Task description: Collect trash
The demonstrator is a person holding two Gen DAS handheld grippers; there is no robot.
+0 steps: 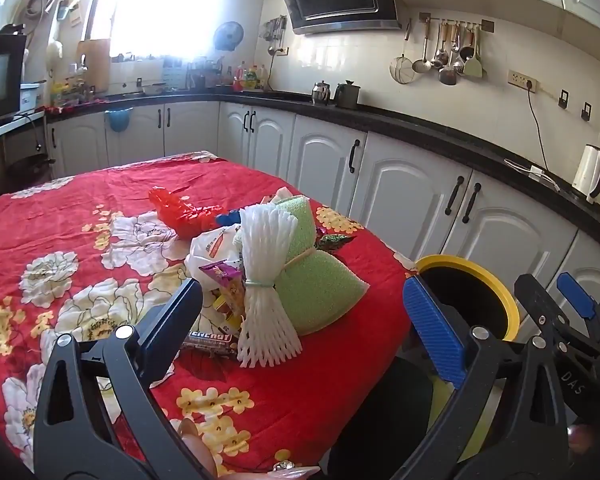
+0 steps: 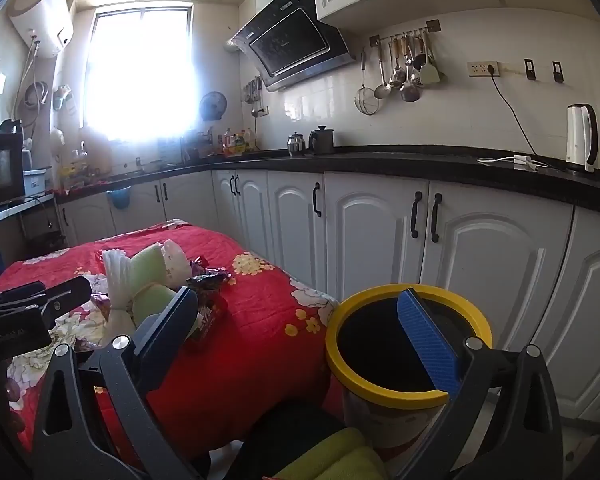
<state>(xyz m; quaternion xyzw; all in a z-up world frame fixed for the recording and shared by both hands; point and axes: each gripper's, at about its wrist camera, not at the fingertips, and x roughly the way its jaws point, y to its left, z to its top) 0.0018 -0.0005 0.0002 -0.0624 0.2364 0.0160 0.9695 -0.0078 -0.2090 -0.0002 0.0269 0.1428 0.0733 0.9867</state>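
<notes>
A heap of trash lies on the red flowered tablecloth (image 1: 80,208): white foam netting (image 1: 266,280), green foam sheets (image 1: 316,292), a red wrapper (image 1: 180,210), a white plastic bag (image 1: 212,246) and snack wrappers (image 1: 224,292). My left gripper (image 1: 300,320) is open and empty, just short of the heap. A yellow-rimmed trash bin (image 2: 404,344) stands at the table's right corner. My right gripper (image 2: 304,332) is open and empty, between the table edge and the bin. The heap also shows in the right wrist view (image 2: 148,276).
White cabinets (image 2: 380,232) under a black counter (image 2: 380,160) run along the right and back. A white kettle (image 2: 582,136) stands on the counter. A yellow-green cushion (image 2: 340,460) sits below the bin. The right gripper shows at the edge of the left wrist view (image 1: 556,308).
</notes>
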